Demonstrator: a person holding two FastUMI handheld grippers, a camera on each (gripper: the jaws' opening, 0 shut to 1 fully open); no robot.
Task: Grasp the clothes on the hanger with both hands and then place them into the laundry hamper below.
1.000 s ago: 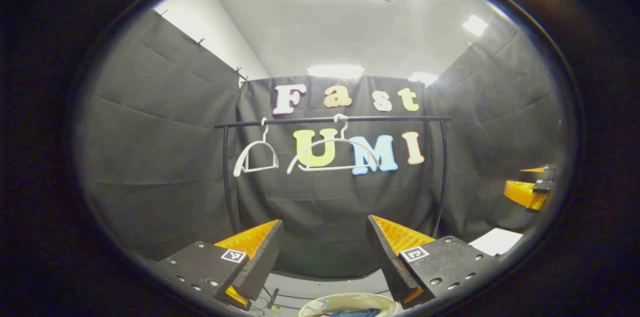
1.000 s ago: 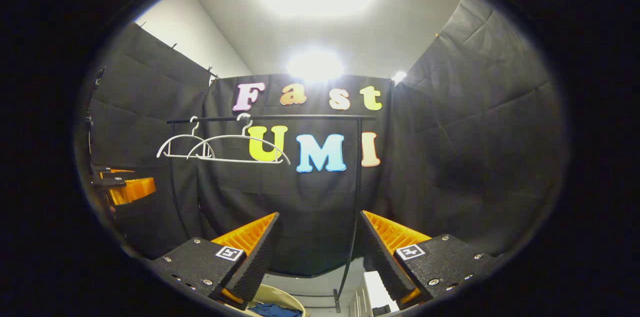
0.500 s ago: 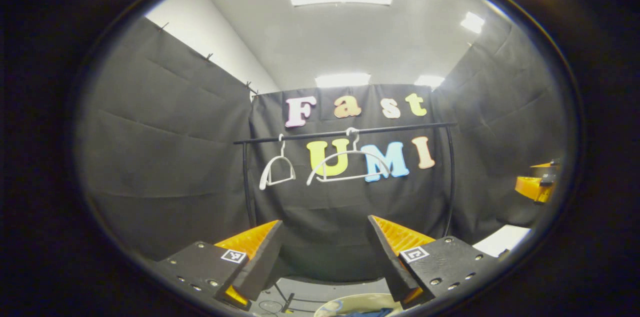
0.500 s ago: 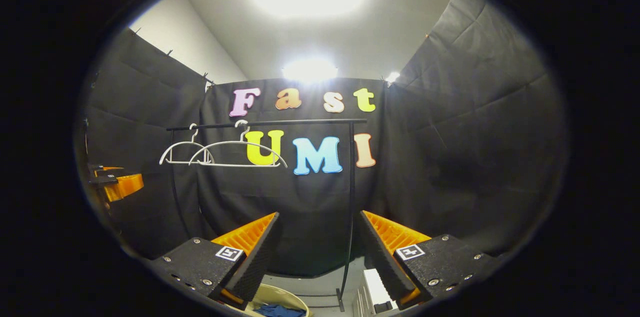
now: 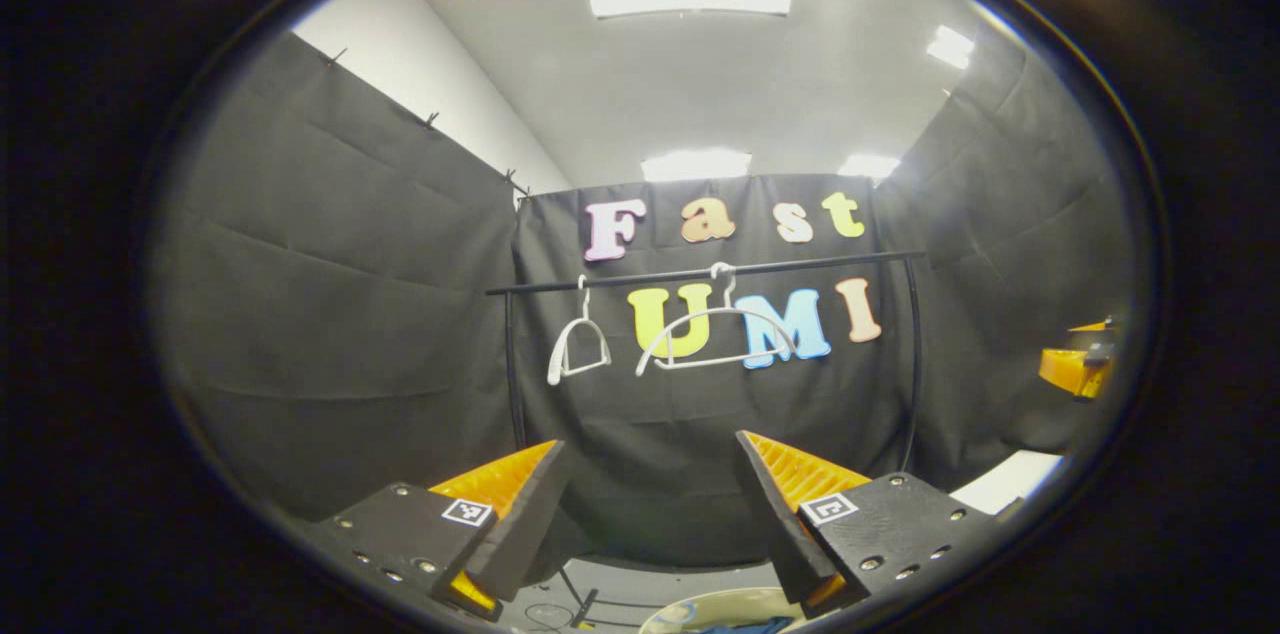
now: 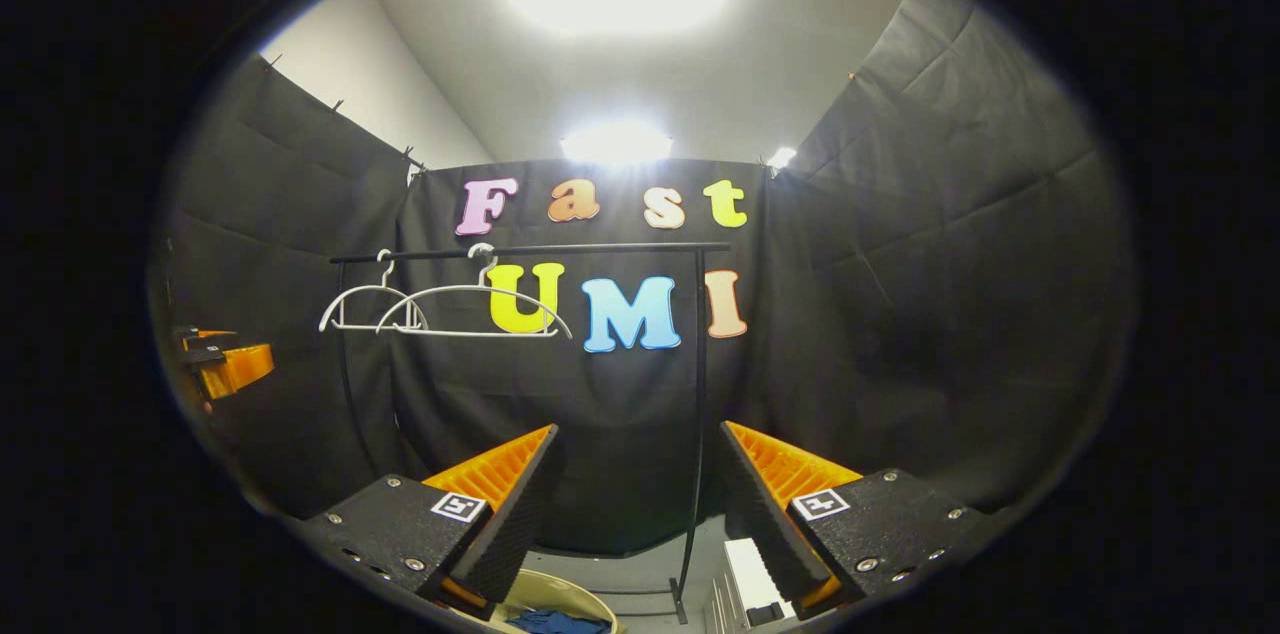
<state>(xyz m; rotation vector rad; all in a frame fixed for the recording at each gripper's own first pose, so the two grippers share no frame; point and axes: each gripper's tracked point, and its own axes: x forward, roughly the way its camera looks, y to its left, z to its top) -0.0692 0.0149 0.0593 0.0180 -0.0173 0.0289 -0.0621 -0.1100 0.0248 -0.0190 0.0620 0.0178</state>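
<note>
Cloth (image 6: 548, 620), blue and crumpled, already lies inside the laundry hamper (image 6: 570, 592) at the bottom edge of the right gripper view, and a scrap of the same blue shows in the hamper's pale rim in the left gripper view (image 5: 745, 626); by that, the garment looks to be off its hanger and dropped where the task wants it; it reads as soft, light and limp, something that would bunch and slide instead of holding a shape, so any further hold would best pinch a gathered fold, one gripper at each end, not a single loose edge. Above and well apart from it, two white hangers (image 5: 715, 339) (image 5: 578, 354) hang bare from the black rail (image 5: 700, 272); the rail's upright post (image 6: 692, 434) runs down just beside the hamper in the right gripper view, and a reach downward would have to stay clear of it; a white box-like thing (image 6: 748, 582) sits on the floor just right of the post, too cut off to identify. The left gripper (image 5: 650, 524) holds nothing, its fingers spread wide; the right gripper (image 6: 635, 514) is likewise spread and bare, and it also shows far off at the right edge of the left gripper view (image 5: 1078, 369).
</note>
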